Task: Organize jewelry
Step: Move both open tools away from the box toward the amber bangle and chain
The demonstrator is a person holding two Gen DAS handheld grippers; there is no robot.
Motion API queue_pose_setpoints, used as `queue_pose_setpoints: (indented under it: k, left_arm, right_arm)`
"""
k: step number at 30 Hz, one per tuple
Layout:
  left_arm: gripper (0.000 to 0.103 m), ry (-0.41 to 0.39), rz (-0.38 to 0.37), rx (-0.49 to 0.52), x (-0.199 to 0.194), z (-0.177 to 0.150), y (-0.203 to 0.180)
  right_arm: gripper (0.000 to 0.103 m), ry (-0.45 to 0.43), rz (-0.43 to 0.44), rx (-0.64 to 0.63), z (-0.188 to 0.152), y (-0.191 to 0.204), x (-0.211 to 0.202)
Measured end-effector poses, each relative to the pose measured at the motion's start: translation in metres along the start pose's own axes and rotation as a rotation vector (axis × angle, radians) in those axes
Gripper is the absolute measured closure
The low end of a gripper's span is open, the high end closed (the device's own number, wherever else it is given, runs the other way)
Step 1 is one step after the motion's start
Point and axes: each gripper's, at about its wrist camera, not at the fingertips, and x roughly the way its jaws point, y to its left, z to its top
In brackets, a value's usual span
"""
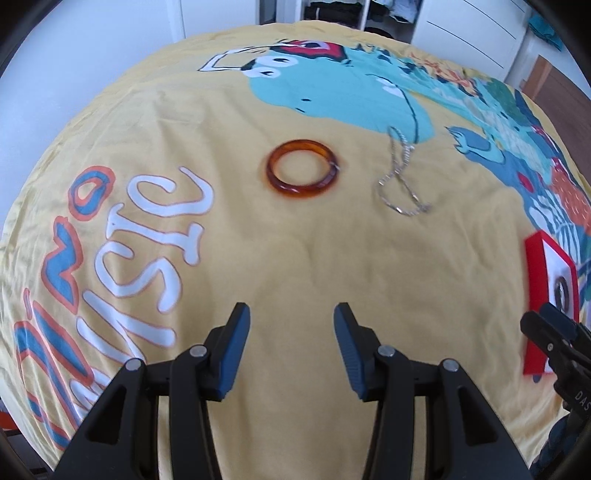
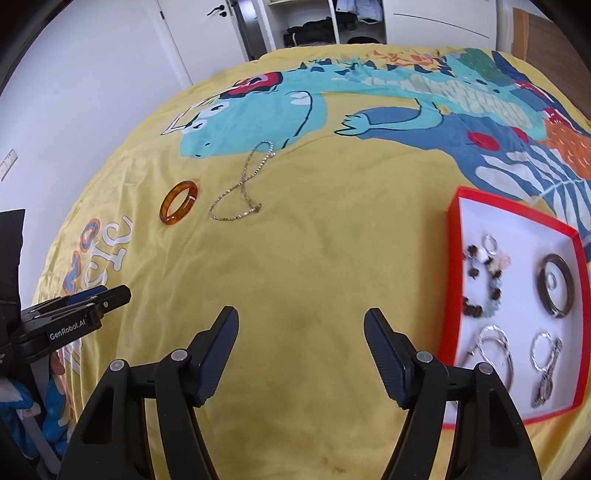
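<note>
An amber bangle (image 1: 302, 169) (image 2: 179, 202) lies flat on the yellow bedspread. Beside it lies a silver chain (image 1: 400, 175) (image 2: 242, 186), looped and twisted. A red box with a white lining (image 2: 458, 258) (image 1: 535, 273) holds several bracelets, rings and a beaded string. My left gripper (image 1: 291, 314) is open over bare cloth, well short of the bangle, nothing between its fingers. My right gripper (image 2: 301, 319) is also open and empty, with the box just to its right. Each gripper shows at the edge of the other's view.
The bedspread (image 2: 295, 258) carries a dinosaur print and large lettering. Beyond the bed stand a white door (image 2: 199, 33), an open wardrobe with dark clothes (image 2: 314, 26) and white cupboard fronts.
</note>
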Motion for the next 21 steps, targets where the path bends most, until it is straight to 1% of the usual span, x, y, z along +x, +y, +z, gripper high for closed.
queue_pose_setpoints:
  k: [6, 12, 16, 21]
  left_arm:
    - [0.058, -0.021, 0.03, -0.016, 0.015, 0.027, 0.017]
    - [0.058, -0.029, 0.043, -0.024, 0.031, 0.05, 0.024]
    - [0.058, -0.034, 0.047, -0.014, 0.04, 0.063, 0.025]
    - [0.058, -0.048, 0.044, 0.007, 0.053, 0.081, 0.026]
  right_arm:
    - [0.033, -0.009, 0.018, -0.036, 0.023, 0.013, 0.018]
    - [0.033, -0.02, 0.029, -0.061, 0.047, 0.023, 0.034]
    - [0.038, -0.016, 0.035, -0.076, 0.061, 0.031, 0.047]
    - [0.038, -0.019, 0.042, -0.077, 0.077, 0.04, 0.063]
